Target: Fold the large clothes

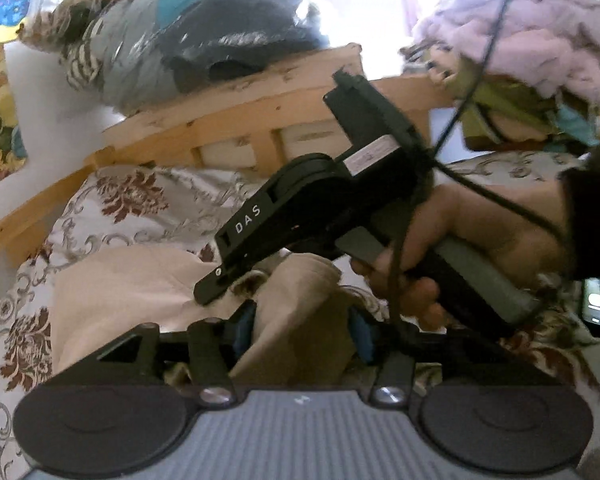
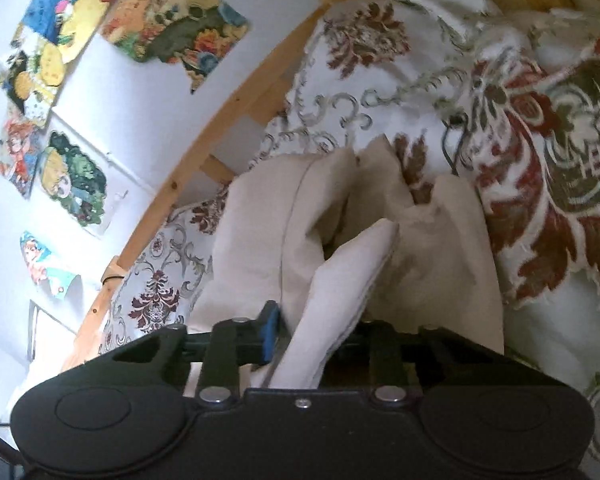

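Both grippers pinch the cream garment (image 2: 256, 240) lying on the floral bedspread (image 2: 540, 160): left gripper (image 1: 300, 332) fingers loosely, right gripper (image 2: 312, 340) tightly. Soft, light, floppy; judged best held by its hems.

In the right wrist view, the right gripper's (image 2: 300, 336) right finger is covered by the cream garment (image 2: 340, 280), so its closure cannot be judged. In the left wrist view, the phone (image 1: 598, 306) beside the garment (image 1: 296, 320) is cut off by the edge, and the lilac pile (image 1: 540, 28) is blurred.
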### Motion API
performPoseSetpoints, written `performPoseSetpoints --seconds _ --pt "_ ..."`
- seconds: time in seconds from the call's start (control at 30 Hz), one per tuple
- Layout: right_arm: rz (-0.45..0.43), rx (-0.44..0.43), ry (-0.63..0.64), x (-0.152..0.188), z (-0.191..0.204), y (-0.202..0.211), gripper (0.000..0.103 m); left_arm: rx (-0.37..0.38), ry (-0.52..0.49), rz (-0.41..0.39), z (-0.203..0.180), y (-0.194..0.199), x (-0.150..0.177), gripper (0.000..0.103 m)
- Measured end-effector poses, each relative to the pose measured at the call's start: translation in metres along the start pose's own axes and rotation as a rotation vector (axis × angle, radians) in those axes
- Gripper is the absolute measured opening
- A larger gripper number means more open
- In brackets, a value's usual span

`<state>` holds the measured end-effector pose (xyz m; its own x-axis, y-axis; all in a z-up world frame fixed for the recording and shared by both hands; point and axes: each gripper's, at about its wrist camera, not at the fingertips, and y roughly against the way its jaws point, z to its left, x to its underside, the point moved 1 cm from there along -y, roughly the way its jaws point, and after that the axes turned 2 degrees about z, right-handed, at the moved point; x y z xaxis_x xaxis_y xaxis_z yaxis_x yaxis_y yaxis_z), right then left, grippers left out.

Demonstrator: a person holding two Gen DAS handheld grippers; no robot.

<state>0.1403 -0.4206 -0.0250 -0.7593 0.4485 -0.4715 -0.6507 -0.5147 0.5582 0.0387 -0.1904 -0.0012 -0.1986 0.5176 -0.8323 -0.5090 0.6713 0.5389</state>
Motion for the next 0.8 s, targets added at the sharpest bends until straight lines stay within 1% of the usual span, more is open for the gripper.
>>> performPoseSetpoints --seconds 0.03,0.07,0.17,0.2,0.23,0.27,0.3,0.37,0.43,0.5,0.57,0.6,0.63,0.7,0.77,0.8 --pt "-0.010 -0.001 0.012 -0.001 0.001 0.003 0.020 0.005 -0.008 -0.015 0.001 0.007 0.002 0.057" --pt "-0.024 -0.001 0.032 -0.002 0.004 0.006 0.017 0.012 -0.013 -0.027 0.003 0.014 0.003 0.063" --pt "-0.059 0.053 0.148 -0.007 0.015 0.013 0.014 0.057 -0.009 -0.074 0.012 0.037 0.010 0.065" --pt "-0.061 0.057 0.152 -0.008 0.013 0.015 0.013 0.068 -0.001 -0.080 0.016 0.043 0.011 0.067" --pt "-0.063 0.065 0.153 -0.010 0.009 0.016 0.013 0.059 0.017 -0.071 0.021 0.048 0.013 0.073" --pt "-0.069 0.085 0.173 -0.009 0.008 0.016 0.012 0.030 0.039 -0.062 0.027 0.052 0.014 0.087" --pt "-0.077 0.115 0.210 -0.008 0.009 0.015 0.012 0.000 0.069 -0.065 0.036 0.057 0.018 0.090" --pt "-0.092 0.177 0.304 -0.006 0.011 0.014 0.012 -0.011 0.170 -0.071 0.059 0.066 0.026 0.090" --pt "-0.097 0.229 0.375 -0.003 0.011 0.012 0.012 -0.049 0.350 -0.060 0.089 0.067 0.036 0.092" --pt "-0.092 0.262 0.424 0.005 0.010 0.008 0.012 -0.099 0.562 -0.016 0.121 0.057 0.045 0.093" --pt "-0.096 0.318 0.537 0.017 0.013 0.001 0.013 -0.085 0.757 0.012 0.148 0.045 0.057 0.094" --pt "-0.095 0.339 0.582 0.023 0.014 -0.003 0.013 -0.074 0.842 0.026 0.160 0.038 0.063 0.094" --pt "-0.095 0.358 0.622 0.028 0.015 -0.007 0.013 -0.064 0.905 0.044 0.169 0.031 0.068 0.094" --pt "-0.097 0.376 0.649 0.032 0.014 -0.013 0.013 -0.036 0.978 0.080 0.178 0.017 0.077 0.094" --pt "-0.098 0.377 0.648 0.030 0.010 -0.015 0.014 -0.008 0.986 0.107 0.178 0.006 0.080 0.094" --pt "-0.097 0.381 0.658 0.030 0.008 -0.016 0.014 -0.002 0.965 0.132 0.174 -0.001 0.080 0.094"
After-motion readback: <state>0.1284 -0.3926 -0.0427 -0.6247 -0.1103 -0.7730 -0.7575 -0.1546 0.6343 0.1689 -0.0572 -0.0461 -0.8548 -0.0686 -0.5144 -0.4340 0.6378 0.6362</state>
